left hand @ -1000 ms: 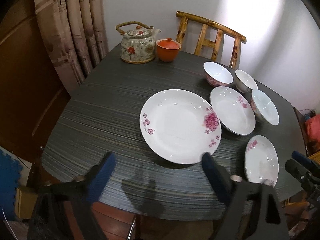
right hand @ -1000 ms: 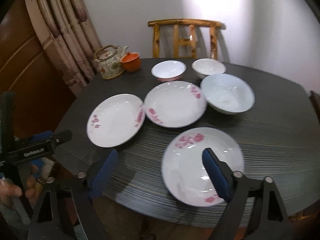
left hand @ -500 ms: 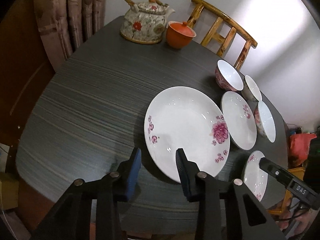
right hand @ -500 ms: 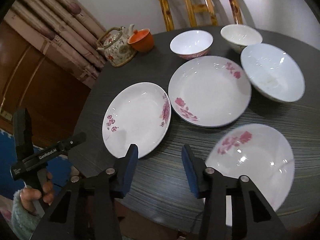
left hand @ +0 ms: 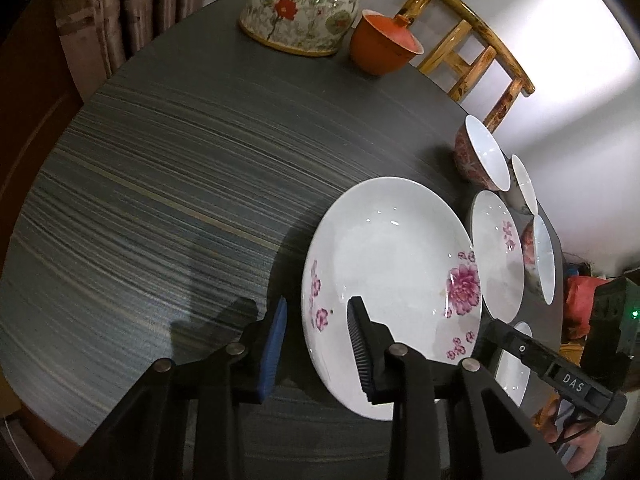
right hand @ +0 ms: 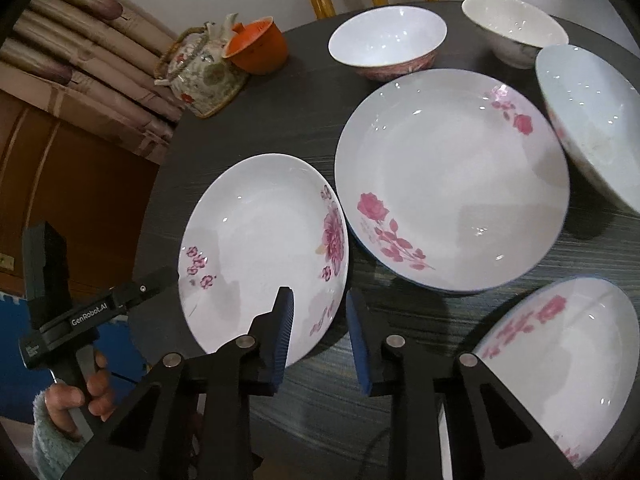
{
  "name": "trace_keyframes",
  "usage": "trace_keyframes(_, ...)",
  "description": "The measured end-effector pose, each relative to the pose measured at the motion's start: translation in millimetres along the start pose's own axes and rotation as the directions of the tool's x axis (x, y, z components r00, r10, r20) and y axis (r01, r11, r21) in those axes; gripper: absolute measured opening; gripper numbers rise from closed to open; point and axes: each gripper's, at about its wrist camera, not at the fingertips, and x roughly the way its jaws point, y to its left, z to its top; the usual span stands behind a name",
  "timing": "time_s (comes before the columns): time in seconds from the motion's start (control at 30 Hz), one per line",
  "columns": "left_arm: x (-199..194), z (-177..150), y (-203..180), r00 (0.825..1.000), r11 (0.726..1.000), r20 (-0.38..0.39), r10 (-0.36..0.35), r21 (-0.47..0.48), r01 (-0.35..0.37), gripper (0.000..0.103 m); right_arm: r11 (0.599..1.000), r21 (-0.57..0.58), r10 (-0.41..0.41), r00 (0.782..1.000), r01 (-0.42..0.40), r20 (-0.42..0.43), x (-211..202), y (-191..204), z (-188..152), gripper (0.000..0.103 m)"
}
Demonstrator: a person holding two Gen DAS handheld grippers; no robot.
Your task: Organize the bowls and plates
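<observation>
On the dark striped bench (right hand: 304, 120) the far left end carries 1 floral teapot (right hand: 200, 76) with 1 orange lidded cup (right hand: 260, 46) touching its right side, and 1 wooden chair (left hand: 472, 52) stands behind the bench.

Next comes the leftmost of 3 plates, the plate with the purple peony (right hand: 260, 248). Both grippers straddle its rim. The left hand-held gripper (left hand: 316, 344) has its left pad outside the near-left rim and its right pad over the plate's inside; its jaws are narrow and closing, with the rim between them, pads not yet pressing. The right hand-held gripper (right hand: 320, 332) has its left pad over the plate's inside and its right pad outside the near-right rim; its jaws are also narrow and closing around that rim, with a gap visible on both sides. A hand (right hand: 80, 396) in a fuzzy pale sleeve shows at the lower left of the right wrist view, gripping the left tool's handle.

To the right lies the rose plate (right hand: 452, 184), just beside the peony plate. Nearer the front edge and further right is the third plate (right hand: 560, 364).

There are 3 bowls: a pink-sided bowl (right hand: 388, 40) behind the rose plate, a white bowl (right hand: 516, 28) to its right, and a large pale bowl (right hand: 592, 120) at the far right.
</observation>
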Motion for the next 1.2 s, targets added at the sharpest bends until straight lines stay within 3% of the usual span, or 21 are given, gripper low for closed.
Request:
trace_keyframes(0.17, 9, 6, 7, 1.0, 1.0, -0.019, -0.005, -0.017, 0.005, 0.024, 1.0, 0.009, -0.005, 1.0, 0.005, -0.021, 12, -4, 3, 0.023)
trace_keyframes(0.4, 21, 10, 9, 0.999, 1.0, -0.042, -0.007, -0.025, 0.006, 0.022, 1.0, 0.02, -0.005, 0.999, 0.006, -0.036, 24, -6, 6, 0.018)
trace_keyframes(0.67, 27, 13, 8, 0.998, 1.0, -0.053, -0.019, -0.025, 0.018, 0.008, 1.0, 0.016, -0.01, 0.999, 0.011, -0.046, 32, -10, 8, 0.012)
trace_keyframes(1.2, 0, 10, 20, 0.999, 0.999, -0.012, 0.036, 0.036, -0.036, 0.009, 0.996, -0.081, -0.048, 0.999, 0.047, -0.011, 26, 21, -14, 0.009)
